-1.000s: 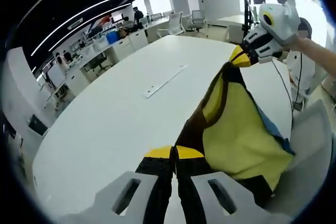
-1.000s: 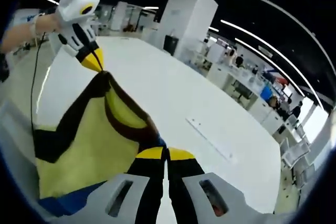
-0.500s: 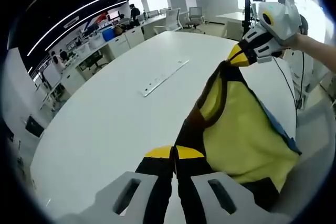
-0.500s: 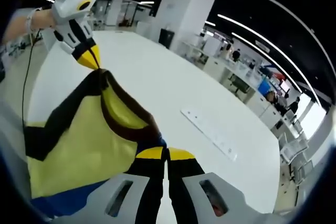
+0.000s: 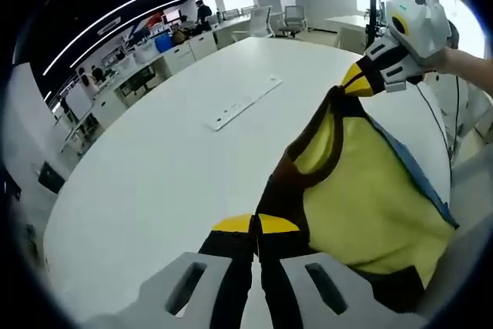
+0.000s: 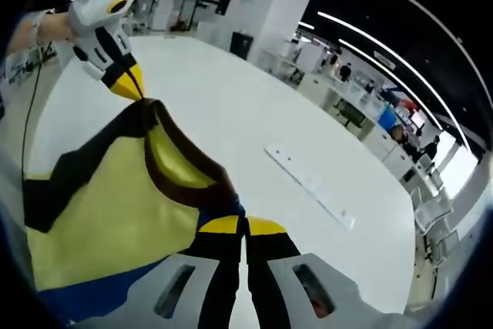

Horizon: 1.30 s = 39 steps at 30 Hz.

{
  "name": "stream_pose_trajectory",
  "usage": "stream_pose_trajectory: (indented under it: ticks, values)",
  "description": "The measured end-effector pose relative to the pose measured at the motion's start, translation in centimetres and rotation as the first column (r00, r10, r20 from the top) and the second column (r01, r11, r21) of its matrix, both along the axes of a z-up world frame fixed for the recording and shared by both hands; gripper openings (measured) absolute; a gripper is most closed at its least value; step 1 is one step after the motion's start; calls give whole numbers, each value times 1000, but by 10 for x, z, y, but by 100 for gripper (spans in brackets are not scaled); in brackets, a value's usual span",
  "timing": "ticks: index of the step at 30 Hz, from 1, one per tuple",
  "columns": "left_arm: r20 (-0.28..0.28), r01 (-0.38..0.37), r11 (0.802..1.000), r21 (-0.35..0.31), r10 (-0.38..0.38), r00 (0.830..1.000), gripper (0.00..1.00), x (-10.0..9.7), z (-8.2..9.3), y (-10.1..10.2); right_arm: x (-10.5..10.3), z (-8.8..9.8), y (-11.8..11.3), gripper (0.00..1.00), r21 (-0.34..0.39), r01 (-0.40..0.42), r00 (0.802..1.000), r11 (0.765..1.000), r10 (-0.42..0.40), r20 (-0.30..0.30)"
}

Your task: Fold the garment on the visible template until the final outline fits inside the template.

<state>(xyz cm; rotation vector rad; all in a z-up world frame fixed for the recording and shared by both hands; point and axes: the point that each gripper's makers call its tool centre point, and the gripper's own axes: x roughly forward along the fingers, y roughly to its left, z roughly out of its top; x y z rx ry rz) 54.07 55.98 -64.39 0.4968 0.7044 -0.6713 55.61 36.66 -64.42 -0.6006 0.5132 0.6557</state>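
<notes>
1. The garment (image 5: pixel 370 198) was yellow, with a dark brown neckband and a blue edge.
2. The table (image 5: pixel 154 175) was plain white.
3. Both grippers, left (image 5: pixel 256 225) and right (image 6: pixel 243 225), had yellow tips on black, with white bodies.

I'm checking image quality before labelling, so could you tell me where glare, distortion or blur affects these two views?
Left gripper view: bright windows wash out the upper right behind the white right gripper, and the fisheye bends the white oval table edge. Right gripper view: ceiling light strips curve strongly; the yellow garment with dark brown trim stays sharp, as does the left gripper, while distant desks are soft.
</notes>
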Motion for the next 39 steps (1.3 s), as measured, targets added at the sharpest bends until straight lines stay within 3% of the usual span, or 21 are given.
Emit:
stream_pose_trajectory:
  ticks: [17,27,39]
  values:
    - [-9,6,999,38,-6,1000,0,18,-40,-3,15,-50,-3,2,-30,40,998,999,-42,-51]
    - [-35,-22,1000,10,23,999,0,34,-62,-1,19,-70,-5,2,-47,30,996,998,-34,-78]
    - [-65,-8,1000,28,10,998,0,35,-77,-7,26,-84,-8,2,-37,44,993,998,-48,-110]
